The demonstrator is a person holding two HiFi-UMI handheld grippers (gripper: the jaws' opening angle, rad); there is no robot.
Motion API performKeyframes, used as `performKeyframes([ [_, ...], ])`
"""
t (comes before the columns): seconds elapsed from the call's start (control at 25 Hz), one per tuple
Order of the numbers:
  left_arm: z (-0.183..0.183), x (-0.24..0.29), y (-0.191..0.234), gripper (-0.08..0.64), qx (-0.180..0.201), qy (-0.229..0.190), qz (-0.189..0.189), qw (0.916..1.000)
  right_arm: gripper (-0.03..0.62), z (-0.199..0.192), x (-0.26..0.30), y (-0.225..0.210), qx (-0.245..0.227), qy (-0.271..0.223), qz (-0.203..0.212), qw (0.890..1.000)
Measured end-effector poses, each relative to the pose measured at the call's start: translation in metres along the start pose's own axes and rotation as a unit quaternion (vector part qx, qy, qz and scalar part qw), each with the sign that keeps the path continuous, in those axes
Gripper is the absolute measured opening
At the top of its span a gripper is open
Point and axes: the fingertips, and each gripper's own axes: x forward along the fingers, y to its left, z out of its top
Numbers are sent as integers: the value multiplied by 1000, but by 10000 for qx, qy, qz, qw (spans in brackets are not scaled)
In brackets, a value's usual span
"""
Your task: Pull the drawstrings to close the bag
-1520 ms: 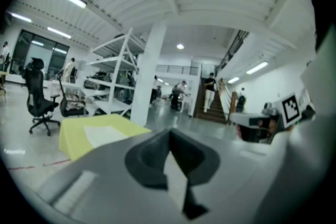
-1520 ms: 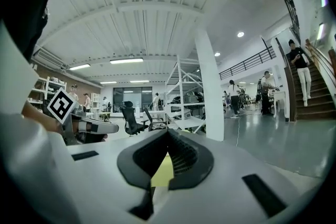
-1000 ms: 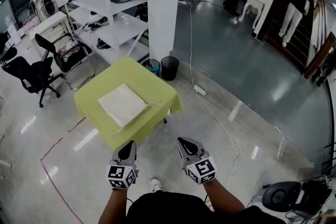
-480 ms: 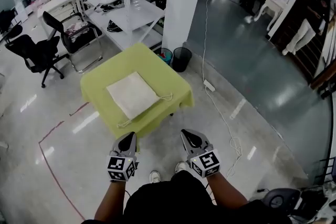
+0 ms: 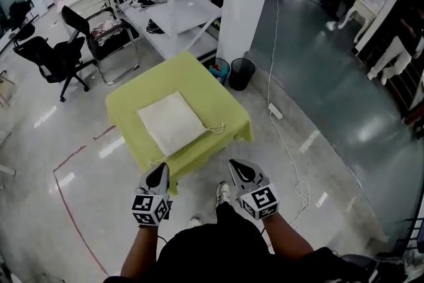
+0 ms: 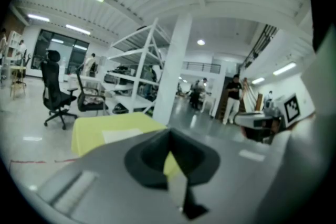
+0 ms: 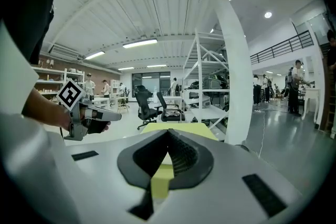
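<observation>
The bag [image 5: 172, 122] lies flat on the yellow counter [image 5: 129, 103], beyond both your grippers. Its drawstring edge faces you, running near-left to far-right, with one drawstring [image 5: 216, 129] trailing at the right end. Your left gripper [image 5: 158, 175] and right gripper [image 5: 240, 170] are both short of the counter, jaws clenched on nothing.
</observation>
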Motion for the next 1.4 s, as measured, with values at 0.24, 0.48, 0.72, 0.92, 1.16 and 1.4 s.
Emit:
performKeyframes([
  [0.24, 2, 35, 9, 5, -24, 27, 460, 9989, -9, -5, 32, -41, 118, 6, 249, 9996],
  [0.48, -1, 60, 10, 5, -67, 149, 827, 9964, -9, -5, 67, -69, 118, 29, 640, 9979],
  [0.72, -8, 69, 10, 5, -78, 283, 1243, 9918, -9, -10, 96, -87, 108, 93, 1053, 9943],
  [0.92, -17, 73, 12, 5, -157, 365, 1609, 9862, -9, -19, 112, -96, 75, 190, 1407, 9898],
  [1.16, -39, 66, 31, 5, -274, 466, 2028, 9777, -9, -35, 134, -98, -14, 351, 1699, 9848],
  [1.4, -59, 59, 57, 5, -324, 645, 2356, 9692, -9, -52, 155, -87, -77, 606, 1934, 9792],
])
